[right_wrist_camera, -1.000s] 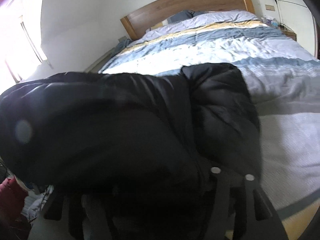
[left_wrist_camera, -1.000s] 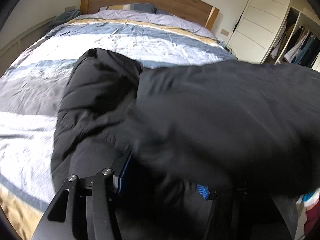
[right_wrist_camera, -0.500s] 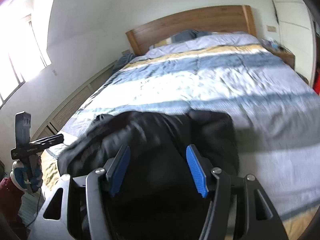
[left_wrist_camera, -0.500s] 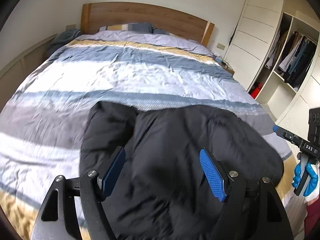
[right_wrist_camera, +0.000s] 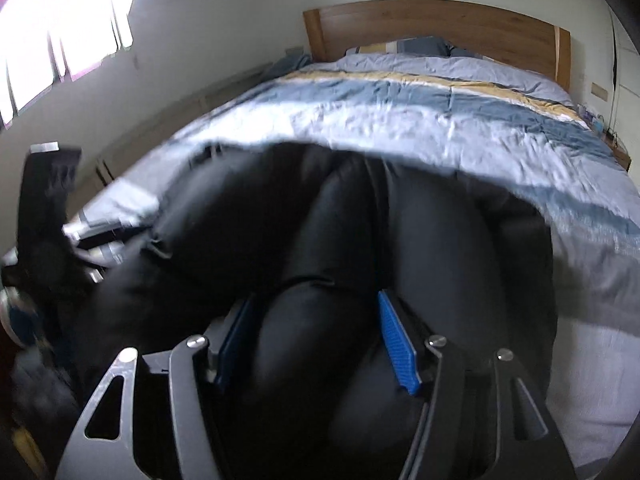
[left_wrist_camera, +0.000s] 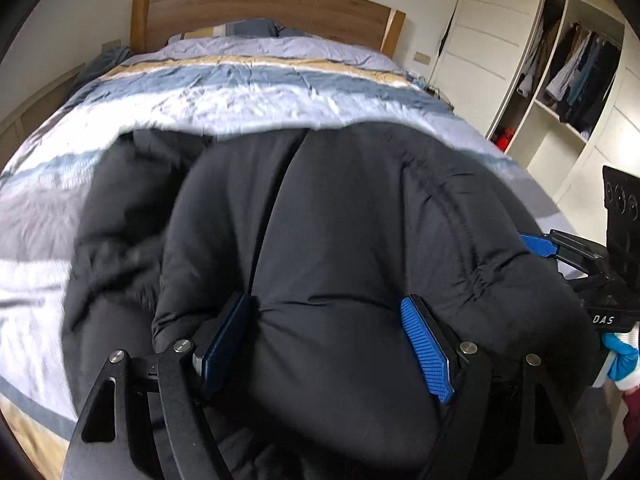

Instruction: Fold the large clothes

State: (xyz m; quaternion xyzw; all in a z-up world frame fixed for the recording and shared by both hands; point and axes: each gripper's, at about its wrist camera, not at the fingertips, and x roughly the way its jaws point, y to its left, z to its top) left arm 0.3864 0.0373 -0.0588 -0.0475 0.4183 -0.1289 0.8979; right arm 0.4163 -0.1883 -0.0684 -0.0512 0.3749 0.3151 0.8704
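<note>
A puffy black jacket (left_wrist_camera: 360, 220) lies bunched in a folded heap on the striped duvet (left_wrist_camera: 240, 96) near the foot of the bed. My left gripper (left_wrist_camera: 324, 304) is pushed down into its near edge, jaws wide, and a padded bulge fills the gap between the blue pads (left_wrist_camera: 426, 348). In the right wrist view the jacket (right_wrist_camera: 420, 240) swells between the jaws of my right gripper (right_wrist_camera: 316, 298), which are opening. One blue finger (left_wrist_camera: 538, 245) of the right gripper shows at the jacket's right edge. The left gripper's body (right_wrist_camera: 48, 200) is a dark blur on the left.
The bed runs back to a wooden headboard (left_wrist_camera: 260, 8) with pillows. An open wardrobe (left_wrist_camera: 580, 72) with hanging clothes stands on the right, a bright window (right_wrist_camera: 60, 40) on the left wall. A blue-gloved hand (left_wrist_camera: 618, 350) holds the right gripper. The far duvet (right_wrist_camera: 440, 120) is bare.
A second ago both grippers held the jacket lifted. They let it drop onto the bed and pulled back, then came forward and down into it. The left jaws stand wider.
</note>
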